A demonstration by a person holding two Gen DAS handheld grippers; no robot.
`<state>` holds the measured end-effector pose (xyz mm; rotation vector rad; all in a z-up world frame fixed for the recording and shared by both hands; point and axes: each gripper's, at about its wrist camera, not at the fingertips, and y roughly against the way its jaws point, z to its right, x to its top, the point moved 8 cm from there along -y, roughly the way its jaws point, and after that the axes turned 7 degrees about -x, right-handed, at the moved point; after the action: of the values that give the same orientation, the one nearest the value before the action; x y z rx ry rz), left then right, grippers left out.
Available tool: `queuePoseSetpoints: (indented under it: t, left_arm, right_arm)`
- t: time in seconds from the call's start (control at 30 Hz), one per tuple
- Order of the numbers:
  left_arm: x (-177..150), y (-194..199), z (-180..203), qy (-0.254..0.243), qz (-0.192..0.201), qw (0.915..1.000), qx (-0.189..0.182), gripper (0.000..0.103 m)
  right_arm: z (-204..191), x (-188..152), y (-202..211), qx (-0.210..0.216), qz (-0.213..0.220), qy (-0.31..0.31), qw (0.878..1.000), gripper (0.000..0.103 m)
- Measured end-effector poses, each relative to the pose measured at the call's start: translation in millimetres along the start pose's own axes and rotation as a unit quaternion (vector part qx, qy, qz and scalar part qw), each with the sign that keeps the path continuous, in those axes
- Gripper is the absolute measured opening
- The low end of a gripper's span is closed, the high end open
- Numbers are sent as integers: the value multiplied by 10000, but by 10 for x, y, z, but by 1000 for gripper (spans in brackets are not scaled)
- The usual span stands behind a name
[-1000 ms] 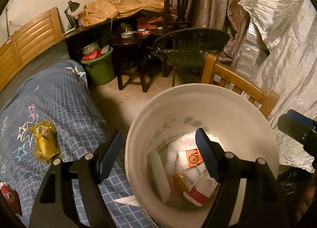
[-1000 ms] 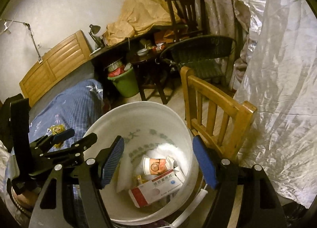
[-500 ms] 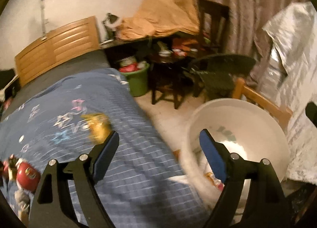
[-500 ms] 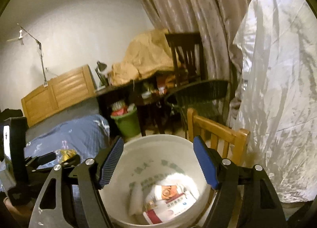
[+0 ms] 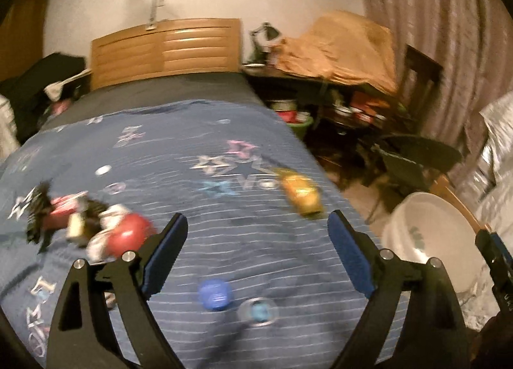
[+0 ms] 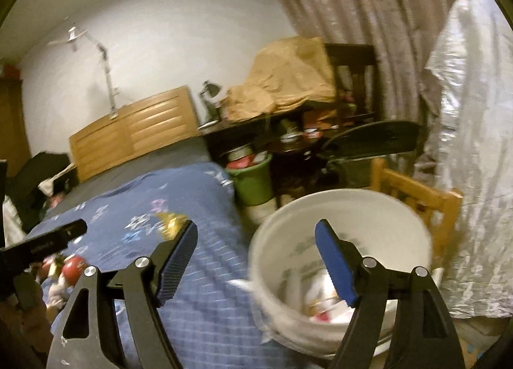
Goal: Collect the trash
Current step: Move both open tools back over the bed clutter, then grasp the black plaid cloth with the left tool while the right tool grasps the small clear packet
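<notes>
While litter lies scattered on the blue bedspread [image 5: 198, 208], the left tool [image 5: 256, 253] hangs spread and empty above a blue cap [image 5: 214, 294]; the right tool [image 6: 256, 260], also spread, waits over the white bucket [image 6: 346, 208] beside the bed, probably ready to receive.

A lived-in bedroom. A bed [image 5: 179, 157] with wooden headboard [image 5: 165, 49] fills the centre; curtains [image 5: 449, 16] hang upper right.

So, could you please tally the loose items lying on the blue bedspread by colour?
Yellow: 1, the yellow packet
Red: 1, the red round item
Blue: 1, the blue cap
Clear: 1, the clear lid
Mixed blurred pile: cannot count
Total: 4 distinct
</notes>
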<state>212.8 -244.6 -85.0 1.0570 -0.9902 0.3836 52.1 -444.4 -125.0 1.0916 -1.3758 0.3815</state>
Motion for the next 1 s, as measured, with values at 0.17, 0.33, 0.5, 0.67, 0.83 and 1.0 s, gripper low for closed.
queuePoseSetpoints:
  t: [0.17,0.33,0.5,0.67,0.83,1.0]
  left_arm:
    - [-61,265,-950,522,101,9969,577,86]
    - [-175,542,-2217,1315,138,9825,1313,86]
    - [-376,736,-3241,2102,43,9643,1613,86]
    - [-418,562,-3742,2267,-159,9617,1533,86]
    - [-273,190,-3921,2160,-229,9684,1226,91]
    - [-250,-213,-4018,2318,-206,9677,967,91]
  right_arm:
    - [-763,-226,-52,529,-371,501,9966,78]
    - [-1663,-474,-51,1169,-703,1178,9836,78]
    - [-2438,-618,-29,1701,-834,1751,9662,78]
    - [-2944,-686,-52,2012,-904,2088,9528,78]
    - [-3637,-792,-47,2473,-1019,2497,9306,78]
    - [-4393,-895,-215,3029,-1422,2704,9027,78]
